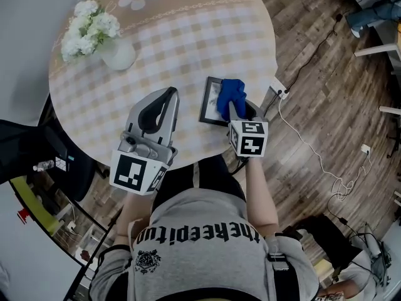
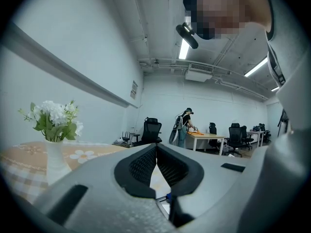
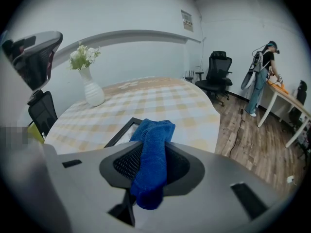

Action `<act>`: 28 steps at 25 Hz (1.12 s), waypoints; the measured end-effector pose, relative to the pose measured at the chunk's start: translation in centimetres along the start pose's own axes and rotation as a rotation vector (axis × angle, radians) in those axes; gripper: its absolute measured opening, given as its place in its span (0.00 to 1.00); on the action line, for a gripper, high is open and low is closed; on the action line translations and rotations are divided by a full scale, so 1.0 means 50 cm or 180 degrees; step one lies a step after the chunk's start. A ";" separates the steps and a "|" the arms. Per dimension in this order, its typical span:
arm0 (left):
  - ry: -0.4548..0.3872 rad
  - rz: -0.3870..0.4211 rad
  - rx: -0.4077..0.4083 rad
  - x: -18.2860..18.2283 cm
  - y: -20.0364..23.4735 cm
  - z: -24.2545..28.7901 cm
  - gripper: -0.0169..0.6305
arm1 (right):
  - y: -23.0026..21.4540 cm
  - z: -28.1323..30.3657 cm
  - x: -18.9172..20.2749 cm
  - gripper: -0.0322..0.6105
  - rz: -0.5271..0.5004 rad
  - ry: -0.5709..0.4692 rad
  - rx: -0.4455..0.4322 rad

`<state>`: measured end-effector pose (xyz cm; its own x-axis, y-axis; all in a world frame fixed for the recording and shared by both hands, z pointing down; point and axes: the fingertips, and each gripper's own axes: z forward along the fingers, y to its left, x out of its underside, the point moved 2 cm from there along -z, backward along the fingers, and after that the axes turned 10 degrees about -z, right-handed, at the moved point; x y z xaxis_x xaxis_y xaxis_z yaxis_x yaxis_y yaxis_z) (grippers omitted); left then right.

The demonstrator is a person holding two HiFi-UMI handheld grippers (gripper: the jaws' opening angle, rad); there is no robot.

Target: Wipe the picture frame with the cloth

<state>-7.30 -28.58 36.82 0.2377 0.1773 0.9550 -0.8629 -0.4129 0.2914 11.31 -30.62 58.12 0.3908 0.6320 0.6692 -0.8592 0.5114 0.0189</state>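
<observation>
1. A round table (image 1: 188,42), covered in beige-and-white checks, fills the upper middle of the head view.
2. A white vase (image 1: 119,54) holding white flowers (image 1: 88,24) stands near the table's 10 o'clock edge.
3. A white cable (image 1: 313,152) trails across the wood floor (image 1: 326,74), at 3 o'clock from the table.
4. In the right gripper view, at 2 o'clock, a black office chair (image 3: 216,74) stands near a person (image 3: 260,79) bent over a desk (image 3: 286,93).

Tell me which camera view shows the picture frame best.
The head view: it shows the picture frame from above, flat on the table, partly covered by the blue cloth. The right gripper view shows only one corner beyond the cloth. The left gripper view barely shows it.
</observation>
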 end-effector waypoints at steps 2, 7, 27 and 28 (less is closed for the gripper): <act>0.0011 0.0000 0.0032 0.004 -0.010 0.007 0.05 | -0.003 -0.008 0.011 0.24 0.0017 -0.0009 -0.0014; 0.0035 -0.0005 0.0109 0.013 -0.032 0.018 0.05 | -0.002 -0.028 0.036 0.24 0.0072 -0.0028 -0.0064; -0.0004 0.0009 -0.0082 0.006 0.001 -0.060 0.05 | 0.140 0.020 -0.017 0.23 -0.0038 -0.0290 -0.0533; -0.0008 0.0008 -0.0096 0.005 0.004 -0.064 0.05 | 0.143 0.022 -0.018 0.23 -0.0063 -0.0287 -0.0531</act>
<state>-8.82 -25.73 36.96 0.2366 0.1740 0.9559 -0.8765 -0.3863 0.2873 4.44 -28.17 58.46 0.3694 0.5698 0.7340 -0.7820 0.6174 -0.0857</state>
